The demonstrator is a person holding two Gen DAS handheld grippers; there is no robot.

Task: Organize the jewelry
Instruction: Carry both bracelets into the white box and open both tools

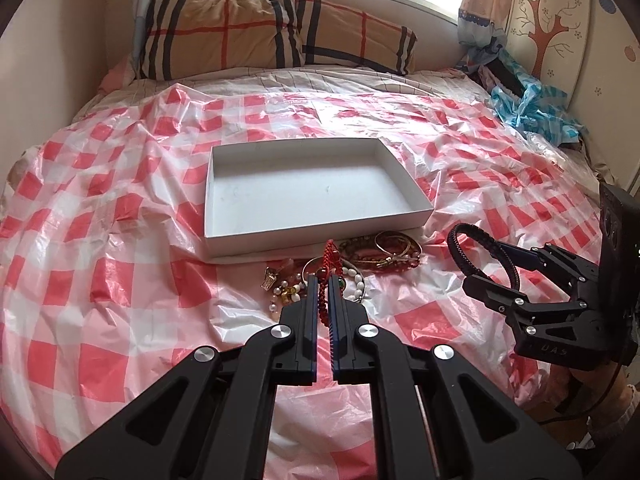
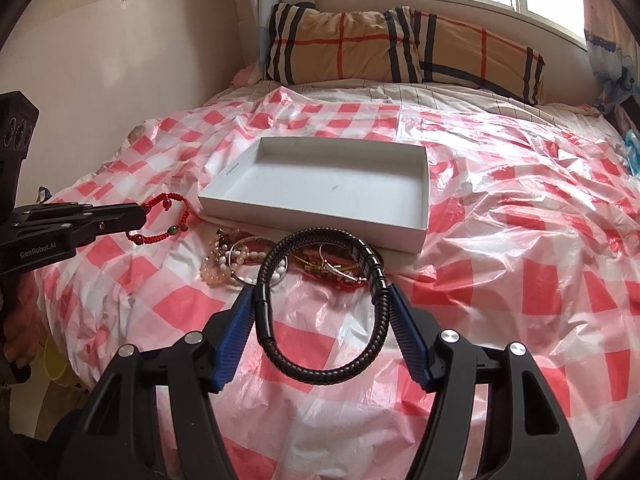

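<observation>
Right wrist view: both grippers loaded ahead of the empty white box [image 2: 320, 196].
Right gripper [image 2: 320, 292] clasps a stiff black bracelet [image 2: 320, 300] loosely; it could slip. Left gripper [image 1: 323, 280] pinches a dangling red bracelet [image 1: 329, 264], which may snag.

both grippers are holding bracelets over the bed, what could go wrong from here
1. The right gripper holds the black braided bracelet only by its sides, so it might twist or slip out.
2. The red beaded bracelet dangles from the left gripper and could snag the jewelry pile below.
3. The white box rests on crinkled plastic sheet and may shift.
</observation>
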